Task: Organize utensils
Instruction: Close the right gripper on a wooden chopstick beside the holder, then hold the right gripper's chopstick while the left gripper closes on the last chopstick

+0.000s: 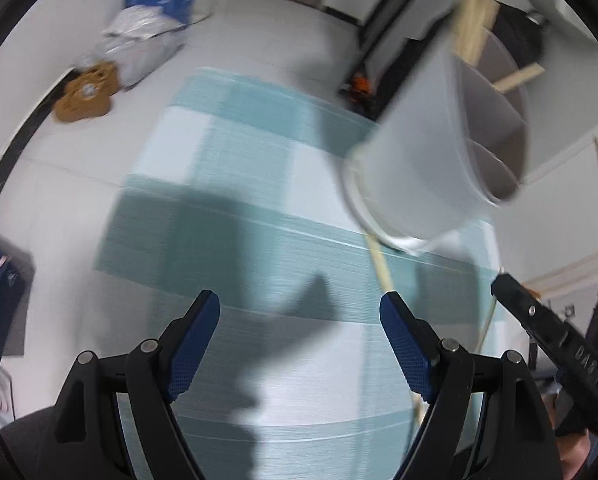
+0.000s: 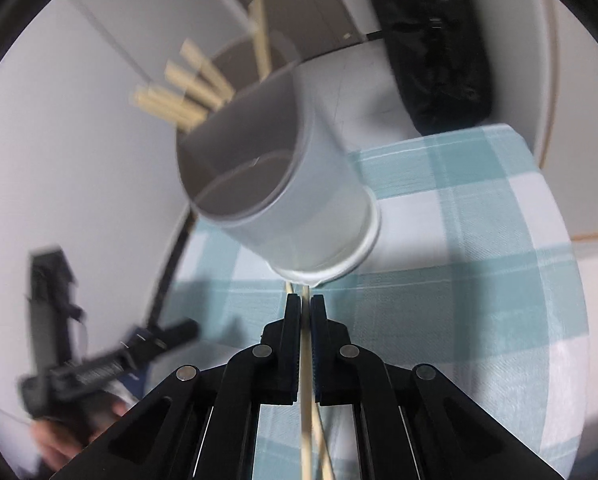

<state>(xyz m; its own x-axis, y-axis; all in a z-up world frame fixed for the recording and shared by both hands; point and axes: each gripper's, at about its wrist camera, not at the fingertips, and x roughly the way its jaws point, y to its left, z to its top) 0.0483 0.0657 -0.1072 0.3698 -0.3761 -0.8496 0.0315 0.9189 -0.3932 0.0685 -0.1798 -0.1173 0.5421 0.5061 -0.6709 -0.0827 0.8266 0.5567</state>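
Nearest, the right gripper (image 2: 305,306) is clenched on a pair of chopsticks (image 2: 307,420), thin, light and stiff, likely slippery, gripped mid-shaft. Their long axis runs away toward the white holder (image 2: 311,200) just beyond, on the checked cloth (image 2: 479,240). The left gripper (image 1: 299,312) hangs released, empty.

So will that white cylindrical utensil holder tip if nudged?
Probably. The white cylindrical utensil holder looks tall, thin-walled and light, and wooden sticks lean out one side, loading its rim. The chopstick pair in the right gripper looks stiff, so a bump would transfer.
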